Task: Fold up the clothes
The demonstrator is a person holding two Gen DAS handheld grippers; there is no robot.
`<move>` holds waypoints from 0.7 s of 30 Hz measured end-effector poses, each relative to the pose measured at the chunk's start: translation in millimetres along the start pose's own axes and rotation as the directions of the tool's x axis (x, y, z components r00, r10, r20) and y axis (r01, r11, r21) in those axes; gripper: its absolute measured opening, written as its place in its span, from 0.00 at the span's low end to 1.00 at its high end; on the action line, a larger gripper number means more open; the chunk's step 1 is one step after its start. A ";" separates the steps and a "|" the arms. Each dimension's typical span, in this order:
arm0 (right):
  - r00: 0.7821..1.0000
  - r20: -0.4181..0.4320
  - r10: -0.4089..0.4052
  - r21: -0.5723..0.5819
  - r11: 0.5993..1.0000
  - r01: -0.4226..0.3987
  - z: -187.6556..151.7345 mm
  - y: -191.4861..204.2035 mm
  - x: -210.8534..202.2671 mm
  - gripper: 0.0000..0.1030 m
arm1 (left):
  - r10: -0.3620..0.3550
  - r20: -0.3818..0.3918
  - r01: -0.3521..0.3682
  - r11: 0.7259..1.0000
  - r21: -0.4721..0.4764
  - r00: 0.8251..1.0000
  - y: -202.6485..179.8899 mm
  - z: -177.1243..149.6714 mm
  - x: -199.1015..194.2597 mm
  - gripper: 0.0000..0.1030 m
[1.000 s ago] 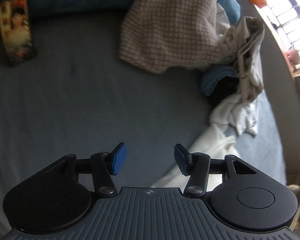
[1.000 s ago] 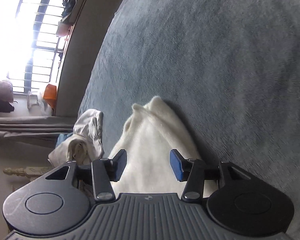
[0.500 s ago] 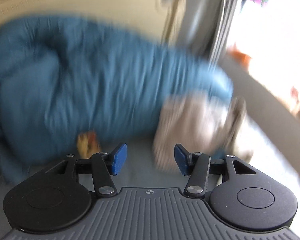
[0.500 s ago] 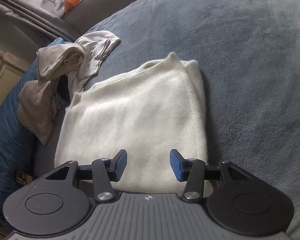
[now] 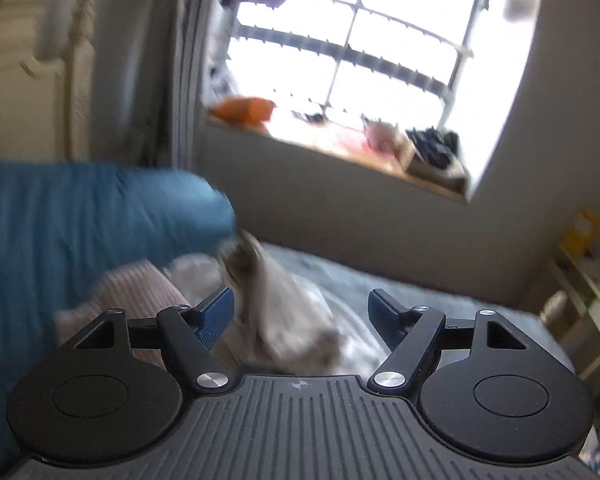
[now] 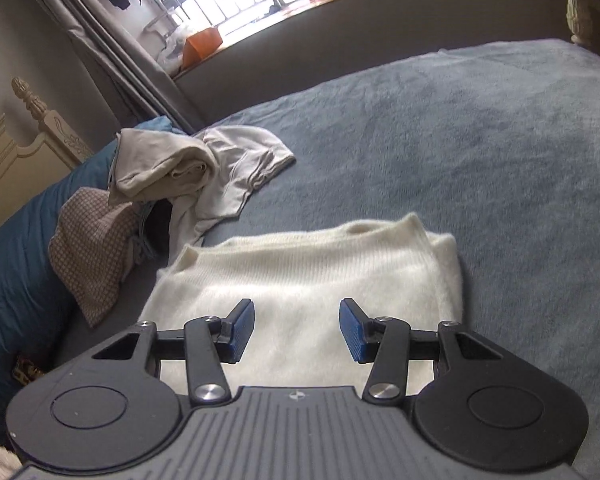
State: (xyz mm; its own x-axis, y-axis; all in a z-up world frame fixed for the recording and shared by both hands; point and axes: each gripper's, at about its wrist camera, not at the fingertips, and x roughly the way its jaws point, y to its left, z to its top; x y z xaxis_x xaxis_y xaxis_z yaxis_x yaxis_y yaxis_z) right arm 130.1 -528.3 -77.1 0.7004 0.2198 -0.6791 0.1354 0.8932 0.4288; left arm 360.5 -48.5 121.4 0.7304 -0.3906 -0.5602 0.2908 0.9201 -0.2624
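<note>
Left gripper [image 5: 301, 314] just widened — right gripper [image 6: 297, 330] agape.

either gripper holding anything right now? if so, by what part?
Nothing is held. The right gripper hangs open above the folded white sweater. The left gripper, jaws just opening, faces the clothes pile, nothing between them.

Cream knit sweater [image 6: 300, 276]: folded to a rough rectangle, lying flat on the grey-blue bed cover [image 6: 440, 140], ribbed neckline at the far edge, doubled layers showing along the right edge. Pile of unfolded clothes just beyond its far-left corner, against the blue duvet [image 6: 16, 256]: beige garment [image 6: 160, 172] crumpled on top; pale grey piece [image 6: 240, 168] spread out to the right, hem stitching visible; checked brown-and-white cloth [image 6: 92, 248] draped down the left side. Dark item underneath, too shadowed to identify. Same pile blurred in left wrist view [image 5: 268, 304].
</note>
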 end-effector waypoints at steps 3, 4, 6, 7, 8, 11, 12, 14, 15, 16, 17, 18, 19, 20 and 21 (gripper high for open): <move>0.997 0.056 -0.057 -0.029 0.998 0.059 -5.2 -8.4 17.2 0.48 | -0.131 -0.204 0.130 0.991 -0.021 0.970 -3.2 -98.6 91.9 0.59; 0.996 0.062 -0.068 -0.016 0.997 0.069 -6.1 -13.4 21.6 0.49 | -0.166 -0.256 0.161 0.986 -0.039 0.952 1.3 -123.8 111.8 0.57; 0.994 0.078 -0.082 0.018 0.997 0.081 -6.8 -23.7 26.5 0.48 | -0.206 -0.295 0.210 0.978 -0.019 0.933 4.7 -156.2 136.2 0.57; 0.992 0.082 -0.095 0.024 0.995 0.094 -6.4 -28.1 28.5 0.49 | -0.225 -0.315 0.234 0.972 -0.009 0.922 6.4 -172.4 148.3 0.57; 0.991 0.085 -0.105 0.027 0.994 0.103 -5.7 -31.8 30.1 0.49 | -0.234 -0.317 0.249 0.968 0.010 0.919 8.5 -182.0 157.1 0.57; 0.985 0.082 -0.149 0.028 0.989 0.148 -1.6 -38.9 36.5 0.49 | -0.281 -0.317 0.312 0.949 0.051 0.906 11.8 -194.4 178.6 0.58; 0.984 0.075 -0.162 0.032 0.987 0.160 1.3 -41.5 39.6 0.49 | -0.288 -0.315 0.323 0.944 0.064 0.904 12.6 -198.7 182.7 0.58; 0.983 0.061 -0.174 0.036 0.984 0.172 7.1 -46.2 46.5 0.49 | -0.289 -0.320 0.330 0.941 0.081 0.902 8.2 -205.1 183.9 0.58; 0.983 0.053 -0.177 0.035 0.984 0.176 10.7 -48.4 51.2 0.49 | -0.291 -0.343 0.336 0.939 0.078 0.893 8.6 -208.0 185.3 0.58; 0.982 0.045 -0.183 0.025 0.983 0.182 14.4 -50.0 56.4 0.49 | -0.293 -0.366 0.342 0.937 0.075 0.883 9.0 -210.9 186.6 0.58; 0.981 0.037 -0.188 0.012 0.982 0.188 17.6 -52.3 62.3 0.49 | -0.293 -0.394 0.352 0.932 0.085 0.871 9.8 -212.5 187.1 0.58; 0.980 0.028 -0.198 0.007 0.980 0.198 21.0 -55.3 69.2 0.49 | -0.292 -0.403 0.358 0.928 0.098 0.867 11.2 -213.9 187.6 0.58; 0.977 0.017 -0.211 0.006 0.978 0.211 24.6 -58.5 76.4 0.50 | -0.292 -0.411 0.365 0.924 0.111 0.864 12.6 -215.3 188.1 0.58; 0.976 0.007 -0.220 0.010 0.976 0.220 28.1 -62.2 83.5 0.50 | -0.301 -0.419 0.378 0.919 0.113 0.857 14.6 -216.0 189.4 0.58; 0.974 -0.004 -0.227 0.016 0.974 0.227 31.6 -66.1 90.5 0.50 | -0.313 -0.428 0.391 0.914 0.105 0.848 16.5 -216.9 191.8 0.58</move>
State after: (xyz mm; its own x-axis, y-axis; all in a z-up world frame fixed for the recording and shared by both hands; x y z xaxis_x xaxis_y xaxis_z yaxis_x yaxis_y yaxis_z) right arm 206.7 -579.9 -148.0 0.6487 0.0123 -0.7609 0.3026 0.9132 0.2728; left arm 371.4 -114.5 -160.9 0.2633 -0.6316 -0.7292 0.6164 0.6916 -0.3765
